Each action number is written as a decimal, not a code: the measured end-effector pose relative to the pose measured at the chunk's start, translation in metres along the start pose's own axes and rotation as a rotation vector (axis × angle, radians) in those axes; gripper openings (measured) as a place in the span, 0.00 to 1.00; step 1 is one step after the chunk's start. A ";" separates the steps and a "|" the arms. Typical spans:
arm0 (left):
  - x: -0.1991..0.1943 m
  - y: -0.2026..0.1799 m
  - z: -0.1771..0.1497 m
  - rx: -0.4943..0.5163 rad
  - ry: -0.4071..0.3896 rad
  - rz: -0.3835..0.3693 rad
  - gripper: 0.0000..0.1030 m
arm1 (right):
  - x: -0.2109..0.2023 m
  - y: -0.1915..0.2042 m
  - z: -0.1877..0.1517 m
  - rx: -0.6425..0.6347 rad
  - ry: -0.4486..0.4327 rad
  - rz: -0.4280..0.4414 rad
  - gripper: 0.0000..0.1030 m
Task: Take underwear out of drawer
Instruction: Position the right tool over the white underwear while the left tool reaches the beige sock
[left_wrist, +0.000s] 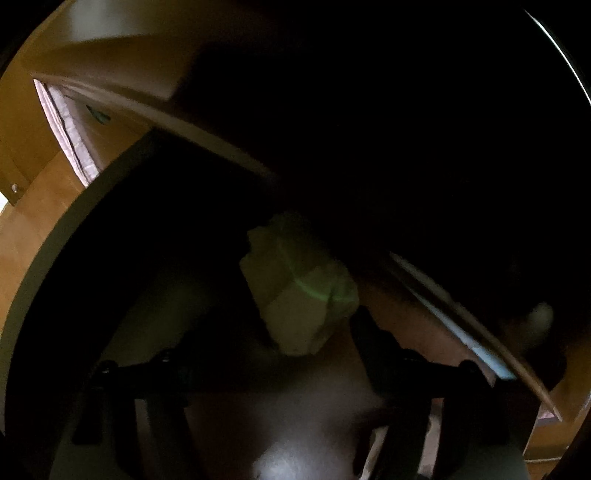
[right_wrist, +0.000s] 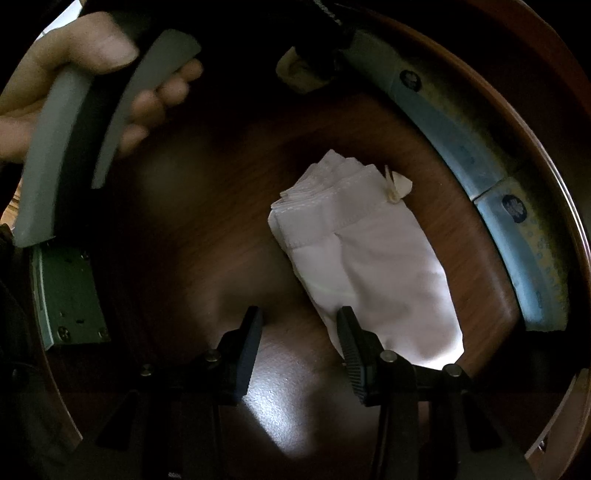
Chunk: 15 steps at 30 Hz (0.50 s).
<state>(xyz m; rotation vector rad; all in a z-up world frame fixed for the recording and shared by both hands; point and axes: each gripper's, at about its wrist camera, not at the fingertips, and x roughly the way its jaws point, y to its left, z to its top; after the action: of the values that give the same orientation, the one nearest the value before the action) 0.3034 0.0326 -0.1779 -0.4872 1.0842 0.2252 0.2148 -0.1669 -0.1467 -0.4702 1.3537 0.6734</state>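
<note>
Right claw (right_wrist: 300, 325) gapes wide, holding nothing, over the folded white underwear (right_wrist: 365, 258) lying mid-floor in the drawer (right_wrist: 221, 229). Left claw (left_wrist: 295, 350) too dark: cannot tell its opening.

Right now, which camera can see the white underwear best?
The right wrist view: the folded white underwear lies bright and whole on the drawer's wooden bottom. The left wrist view shows only a dim, blurry pale bundle, likely the same underwear.
</note>
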 end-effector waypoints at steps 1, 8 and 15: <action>0.000 0.001 0.002 -0.003 -0.001 0.003 0.66 | -0.001 0.000 0.000 0.002 0.000 -0.001 0.44; 0.001 0.008 0.013 -0.024 -0.052 -0.003 0.59 | -0.006 0.000 0.008 0.003 0.004 -0.010 0.44; -0.013 0.002 0.012 0.054 0.020 -0.001 0.29 | 0.002 0.002 0.005 0.013 0.007 -0.024 0.44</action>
<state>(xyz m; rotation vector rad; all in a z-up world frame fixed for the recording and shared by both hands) 0.3062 0.0415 -0.1623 -0.4423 1.1070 0.1893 0.2171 -0.1622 -0.1480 -0.4777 1.3568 0.6433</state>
